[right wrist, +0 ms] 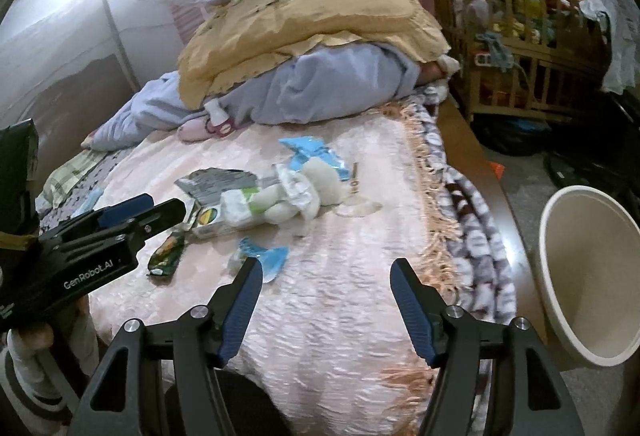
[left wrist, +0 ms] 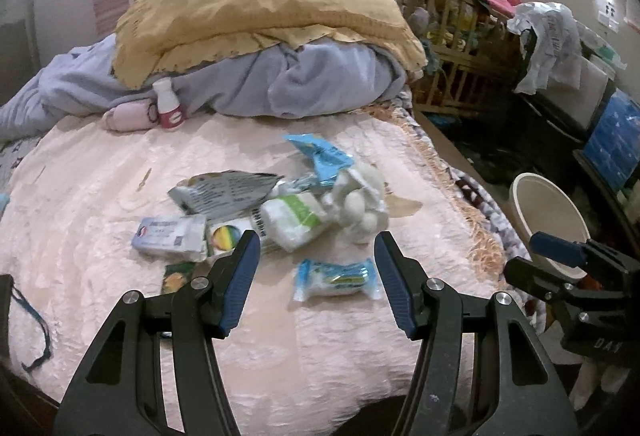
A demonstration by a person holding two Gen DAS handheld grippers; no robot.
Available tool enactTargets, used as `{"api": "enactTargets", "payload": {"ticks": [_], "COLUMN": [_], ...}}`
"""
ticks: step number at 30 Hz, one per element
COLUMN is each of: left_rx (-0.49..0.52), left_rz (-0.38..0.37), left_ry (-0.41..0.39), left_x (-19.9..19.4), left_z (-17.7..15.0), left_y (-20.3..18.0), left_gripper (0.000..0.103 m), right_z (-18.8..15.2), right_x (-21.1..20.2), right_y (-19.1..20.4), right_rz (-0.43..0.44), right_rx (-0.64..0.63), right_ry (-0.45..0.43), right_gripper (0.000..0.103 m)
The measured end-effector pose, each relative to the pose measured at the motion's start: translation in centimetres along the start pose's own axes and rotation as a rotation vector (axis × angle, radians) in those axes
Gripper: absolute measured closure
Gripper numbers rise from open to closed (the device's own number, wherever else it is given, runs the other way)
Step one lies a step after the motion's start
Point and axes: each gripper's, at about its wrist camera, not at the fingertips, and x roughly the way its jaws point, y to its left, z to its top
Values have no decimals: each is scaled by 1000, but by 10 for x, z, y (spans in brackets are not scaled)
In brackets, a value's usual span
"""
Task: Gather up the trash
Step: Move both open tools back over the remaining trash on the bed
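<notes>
Trash lies on the pink bedspread (left wrist: 100, 196): a blue-and-white tissue packet (left wrist: 335, 278), a white-green wrapper (left wrist: 294, 218), crumpled white tissue (left wrist: 362, 202), a blue wrapper (left wrist: 324, 154), a grey foil bag (left wrist: 226, 194), a white-blue pack (left wrist: 170, 238) and a dark green wrapper (left wrist: 176, 278). My left gripper (left wrist: 314, 248) is open and empty, just in front of the tissue packet. My right gripper (right wrist: 326, 276) is open and empty over the bed's near part, with the tissue packet (right wrist: 262, 256) by its left finger. The beige bin (right wrist: 588, 276) stands on the floor right of the bed.
A yellow blanket (left wrist: 260, 8) over a lavender quilt (left wrist: 312, 80) fills the far bed. A small white bottle (left wrist: 170, 106) and a pink pouch (left wrist: 126, 118) lie by it. A wooden crib (right wrist: 520, 48) full of clutter stands at the far right. The bed's fringe edge (right wrist: 436, 236) is near the bin.
</notes>
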Motion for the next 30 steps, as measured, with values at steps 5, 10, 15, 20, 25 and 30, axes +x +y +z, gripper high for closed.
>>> {"api": "enactTargets", "payload": {"ticks": [5, 10, 15, 20, 25, 30], "left_rx": [-55, -111, -162, -200, -217, -185], "left_rz": [26, 61, 87, 69, 48, 39], "left_ry": [18, 45, 81, 135, 158, 179], "left_x": [-5, -10, -14, -6, 7, 30], "left_z": [-8, -23, -50, -69, -70, -61], "left_y": [35, 70, 109, 133, 142, 136], "left_gripper": [45, 45, 45, 45, 45, 45], "right_z": [0, -1, -3, -9, -9, -5], "right_x": [4, 15, 32, 55, 83, 112], "right_y": [10, 16, 29, 48, 64, 78], "right_rz": [11, 29, 60, 110, 134, 148], "right_rx": [-27, -35, -68, -160, -245, -359], "right_ry": [11, 36, 70, 124, 165, 199], "right_gripper": [35, 34, 34, 34, 34, 34]}}
